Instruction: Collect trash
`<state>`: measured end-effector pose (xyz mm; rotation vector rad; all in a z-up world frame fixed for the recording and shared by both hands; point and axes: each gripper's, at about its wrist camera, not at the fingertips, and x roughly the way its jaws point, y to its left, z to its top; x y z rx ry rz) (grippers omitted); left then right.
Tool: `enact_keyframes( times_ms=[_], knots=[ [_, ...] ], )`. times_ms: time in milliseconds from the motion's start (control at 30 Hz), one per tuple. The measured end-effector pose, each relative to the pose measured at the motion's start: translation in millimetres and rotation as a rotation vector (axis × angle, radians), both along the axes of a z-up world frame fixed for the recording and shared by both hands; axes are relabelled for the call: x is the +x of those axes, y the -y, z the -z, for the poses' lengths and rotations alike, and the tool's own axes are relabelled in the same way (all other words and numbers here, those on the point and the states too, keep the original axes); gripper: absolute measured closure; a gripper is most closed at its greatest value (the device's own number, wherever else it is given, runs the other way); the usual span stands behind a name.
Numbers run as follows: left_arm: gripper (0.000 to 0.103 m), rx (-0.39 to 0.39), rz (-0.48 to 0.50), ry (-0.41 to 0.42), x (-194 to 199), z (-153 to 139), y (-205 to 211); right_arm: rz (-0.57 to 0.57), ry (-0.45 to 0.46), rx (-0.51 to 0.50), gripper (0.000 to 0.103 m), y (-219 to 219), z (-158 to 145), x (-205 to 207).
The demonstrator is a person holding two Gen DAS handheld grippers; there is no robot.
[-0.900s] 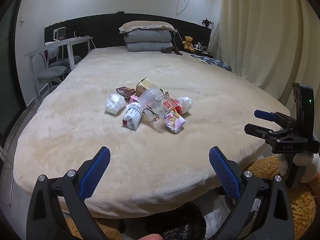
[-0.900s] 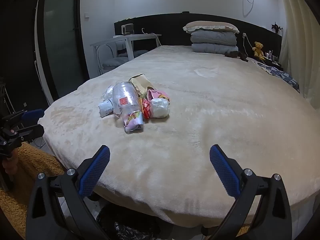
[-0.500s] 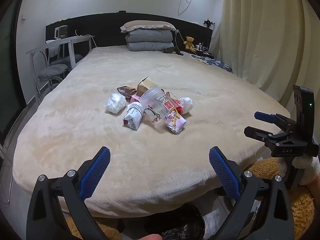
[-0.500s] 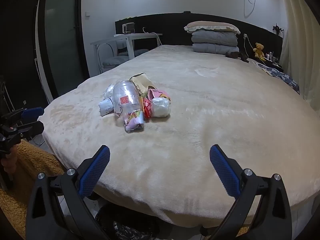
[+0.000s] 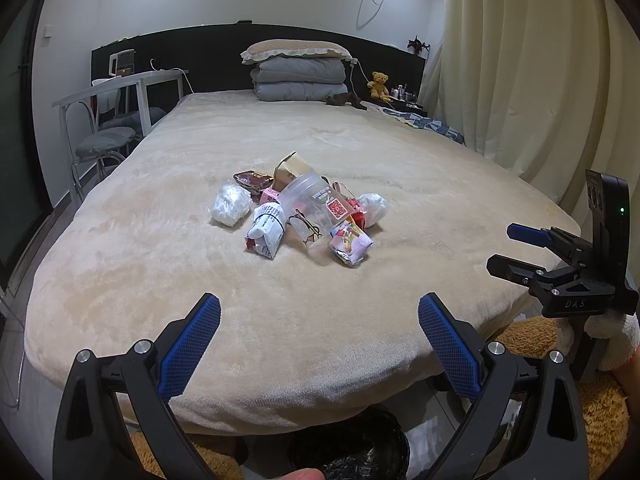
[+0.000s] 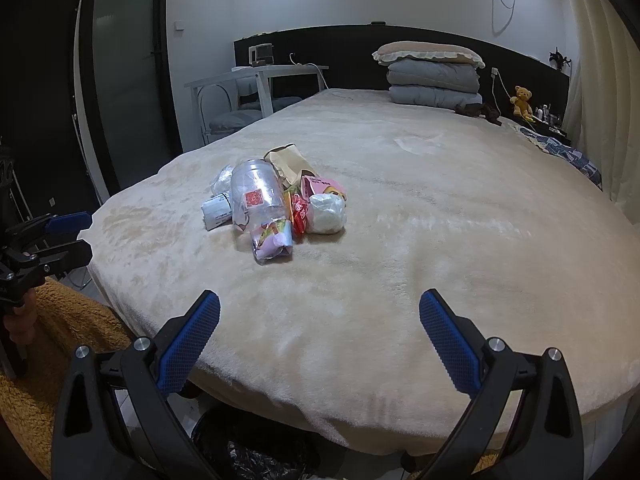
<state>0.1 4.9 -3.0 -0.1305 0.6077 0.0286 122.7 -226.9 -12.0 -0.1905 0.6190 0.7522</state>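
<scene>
Item 1, trash pile [image 5: 304, 208]: lying as one cluster on the bed [image 5: 160, 280], nearer its foot edge than the headboard end and toward the left side edge. A clear plastic cup [image 5: 310, 202] is resting on its side in the middle; a white crumpled wad [image 5: 230, 209] is sitting just beside the pile toward the left edge; a printed white wrapper [image 5: 266, 232] and a colourful snack packet [image 5: 350, 243] are lying at the foot-facing side.

Item 2, left gripper [image 5: 319, 344]: hovering over the foot edge, fingers spread fully wide and holding nothing.

Item 3, right gripper [image 6: 319, 344]: likewise gaping fully and carrying nothing, well short of the pile.

Item 4, bin [image 5: 352, 444]: standing on the floor below the foot edge, lined with a dark bag.

Handling note: the step appears to be the first reach. Taking outlying pieces first, the wad or the snack packet, is likely safer than the cup, which may roll. The soft blanket is probably letting fingers sink, so closing low around each piece is advisable.

Clearance: open blanket is lying on every side of the pile; the foot edge and bin mouth are sitting close together.
</scene>
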Motion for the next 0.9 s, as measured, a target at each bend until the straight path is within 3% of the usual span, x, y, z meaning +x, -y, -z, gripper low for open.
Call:
enact_keyframes(
  times_ms=[900],
  knots=[
    [0.007,-0.006,-0.003,-0.008,0.3,5.1,2.5,-0.005,-0.008,-0.008,0.004,-2.8,2.8,1.5]
  ],
)
